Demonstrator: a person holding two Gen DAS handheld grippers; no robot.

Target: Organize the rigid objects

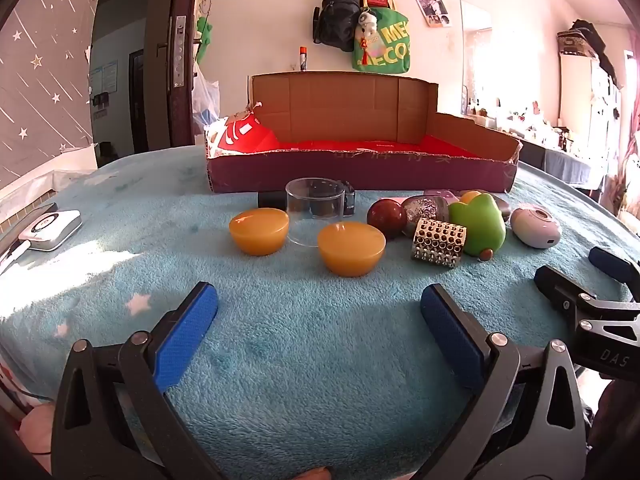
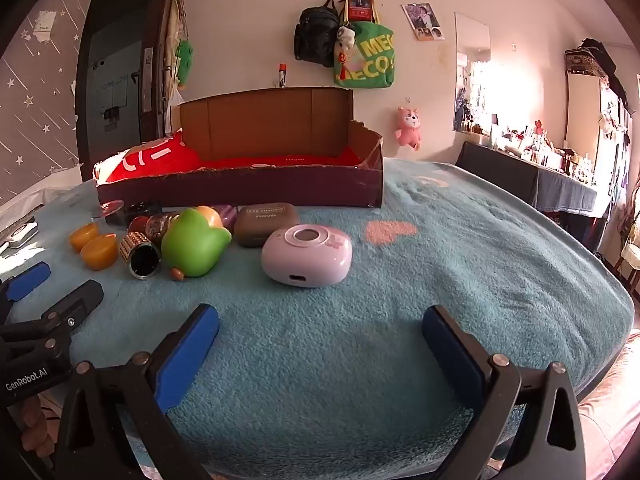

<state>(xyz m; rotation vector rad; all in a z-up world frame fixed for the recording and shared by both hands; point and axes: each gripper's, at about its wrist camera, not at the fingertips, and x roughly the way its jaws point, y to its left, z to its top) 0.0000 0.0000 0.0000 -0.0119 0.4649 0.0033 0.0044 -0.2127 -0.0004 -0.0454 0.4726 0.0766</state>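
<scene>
Blue fleece blanket [image 1: 304,344] covers the whole bench, patterned with pale stars and a pink heart. At its far side stands a cardboard box [image 1: 360,168], purple on the front wall, brown inside at the back, with red lining and a red cloth bunched in its left end. In front of the box the loose things lie in a row: a clear plastic cup [image 1: 314,210], a green pear-shaped toy [image 1: 478,224], a pale pink oval case [image 2: 307,255] on the right end, a brown eyeshadow case [image 2: 266,224] just behind it, two amber bowl-shaped halves [image 1: 259,236] [image 1: 351,248] on the left, a dark red ball [image 1: 386,218], and a studded metal tube [image 1: 438,242] lying against the toy. None of them is in the box. The left claw [image 1: 320,312] hovers over bare blanket with its blue pads spread wide, gripping nothing; the right claw [image 2: 320,332] is spread wide too, short of the pink case.
</scene>
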